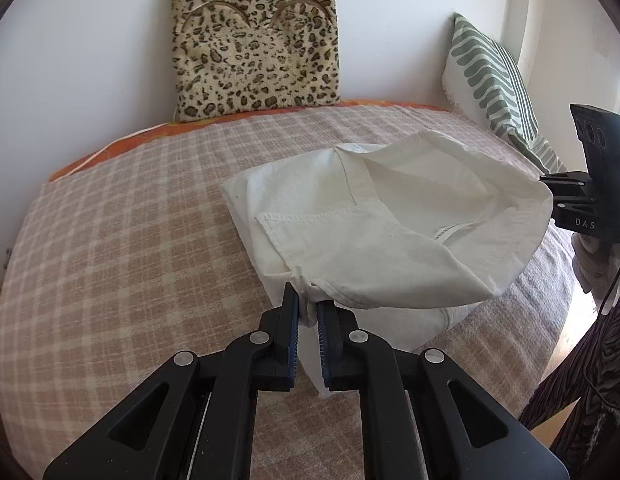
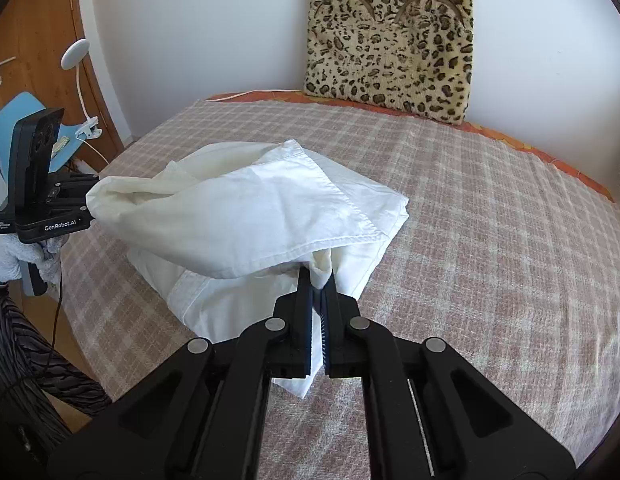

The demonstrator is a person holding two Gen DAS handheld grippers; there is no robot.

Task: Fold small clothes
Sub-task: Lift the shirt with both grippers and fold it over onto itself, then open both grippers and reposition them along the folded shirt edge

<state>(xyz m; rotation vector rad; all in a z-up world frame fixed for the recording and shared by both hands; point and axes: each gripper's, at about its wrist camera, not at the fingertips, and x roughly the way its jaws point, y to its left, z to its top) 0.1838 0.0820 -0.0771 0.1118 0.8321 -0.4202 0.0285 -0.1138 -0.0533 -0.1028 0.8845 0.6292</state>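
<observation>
A white garment [image 1: 374, 236] lies partly folded on the checked bed cover [image 1: 122, 240]. My left gripper [image 1: 308, 304] is shut on its near corner and holds that edge lifted. My right gripper [image 2: 321, 280] is shut on the opposite corner of the same lifted edge of the garment [image 2: 254, 216]. The upper layer hangs stretched between the two grippers above the lower layers. The right gripper also shows at the right edge of the left wrist view [image 1: 548, 192]. The left gripper shows at the left of the right wrist view [image 2: 90, 204].
A leopard-print cushion [image 1: 256, 44] leans on the white wall at the back of the bed. A green striped pillow [image 1: 494, 80] stands at the right. A clip lamp [image 2: 76, 54], a blue chair and a wooden door are left of the bed.
</observation>
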